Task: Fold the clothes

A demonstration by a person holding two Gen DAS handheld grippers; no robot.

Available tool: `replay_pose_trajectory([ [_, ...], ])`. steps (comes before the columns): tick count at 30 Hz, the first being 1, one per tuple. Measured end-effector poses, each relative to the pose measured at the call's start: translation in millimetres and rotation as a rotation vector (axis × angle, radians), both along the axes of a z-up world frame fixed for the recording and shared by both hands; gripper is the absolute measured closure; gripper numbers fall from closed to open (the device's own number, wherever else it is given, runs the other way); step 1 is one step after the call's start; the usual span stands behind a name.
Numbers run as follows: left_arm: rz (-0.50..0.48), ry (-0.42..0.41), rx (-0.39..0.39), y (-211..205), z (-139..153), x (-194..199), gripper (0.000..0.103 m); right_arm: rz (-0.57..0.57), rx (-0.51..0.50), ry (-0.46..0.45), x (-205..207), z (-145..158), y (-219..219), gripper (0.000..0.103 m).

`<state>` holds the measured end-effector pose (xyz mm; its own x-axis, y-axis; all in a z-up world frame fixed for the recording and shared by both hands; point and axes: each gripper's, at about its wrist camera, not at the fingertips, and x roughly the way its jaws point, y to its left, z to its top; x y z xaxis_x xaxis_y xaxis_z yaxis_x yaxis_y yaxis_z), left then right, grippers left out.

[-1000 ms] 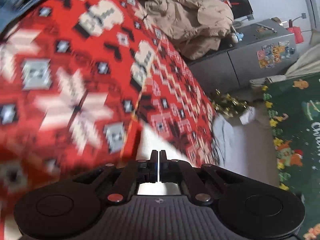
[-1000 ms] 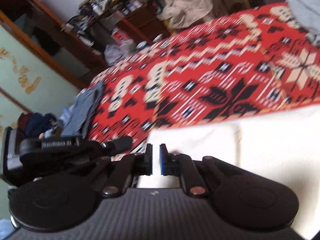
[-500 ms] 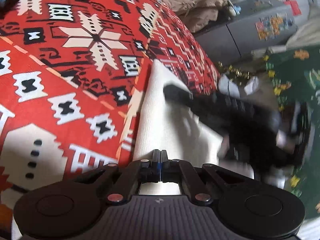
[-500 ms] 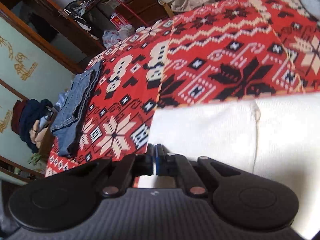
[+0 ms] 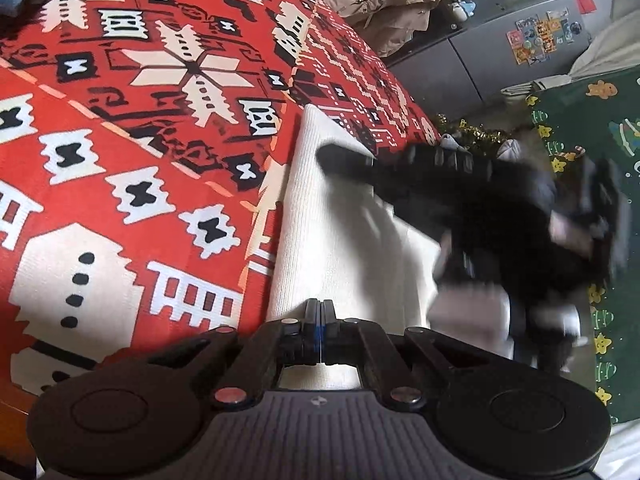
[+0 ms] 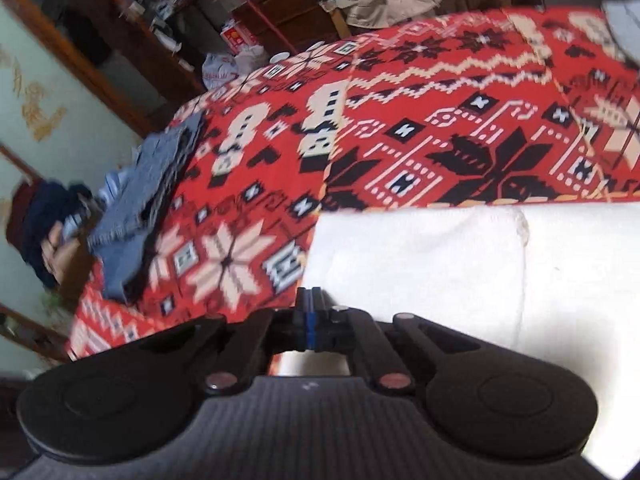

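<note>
A white knitted garment (image 5: 340, 240) lies flat on the red patterned blanket (image 5: 120, 160). My left gripper (image 5: 320, 312) is shut on the garment's near edge, with white cloth on both sides of its fingers. In the left wrist view the right gripper (image 5: 336, 158) shows as a blurred black shape reaching onto the garment's far end. In the right wrist view the garment (image 6: 460, 264) fills the lower right, and my right gripper (image 6: 310, 300) is shut on its left edge near the corner. The blanket (image 6: 440, 120) spreads beyond it.
Folded blue jeans (image 6: 148, 200) lie at the blanket's left edge, with dark clothes (image 6: 40, 220) beside them. A beige jacket (image 5: 380, 0) is heaped past the far end. A grey cabinet (image 5: 520, 40) and a green Christmas mat (image 5: 592, 140) are to the right, and wooden shelves (image 6: 260, 12) stand behind.
The right gripper's jaws went from slightly apart to shut at the garment's edge. The left gripper swung along the blanket, and the right gripper came into its view on the white garment.
</note>
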<state>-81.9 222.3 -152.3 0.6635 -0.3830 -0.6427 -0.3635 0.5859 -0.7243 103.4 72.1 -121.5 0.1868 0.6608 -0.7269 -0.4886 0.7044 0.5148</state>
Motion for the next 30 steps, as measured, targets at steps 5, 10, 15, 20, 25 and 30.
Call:
replay_pose_trajectory([
  [5,0.007,0.01,-0.014,0,1,-5,0.1,-0.039,0.021,0.047,26,-4,7,0.103],
  [10,0.014,0.011,-0.018,0,2,-13,0.1,0.002,0.01,-0.008,-2,14,0,0.095],
  [15,0.003,0.023,0.032,-4,8,-19,0.1,0.039,-0.015,0.003,-52,12,-22,0.095],
  [20,0.009,0.044,0.065,-5,8,-31,0.1,0.03,-0.001,0.048,-94,3,-46,0.097],
  [25,0.025,0.062,0.06,-3,7,-41,0.1,-0.009,0.042,0.091,-110,1,-67,0.097],
  [30,0.049,0.042,0.05,1,14,-49,0.097,-0.021,0.078,0.114,-118,7,-79,0.093],
])
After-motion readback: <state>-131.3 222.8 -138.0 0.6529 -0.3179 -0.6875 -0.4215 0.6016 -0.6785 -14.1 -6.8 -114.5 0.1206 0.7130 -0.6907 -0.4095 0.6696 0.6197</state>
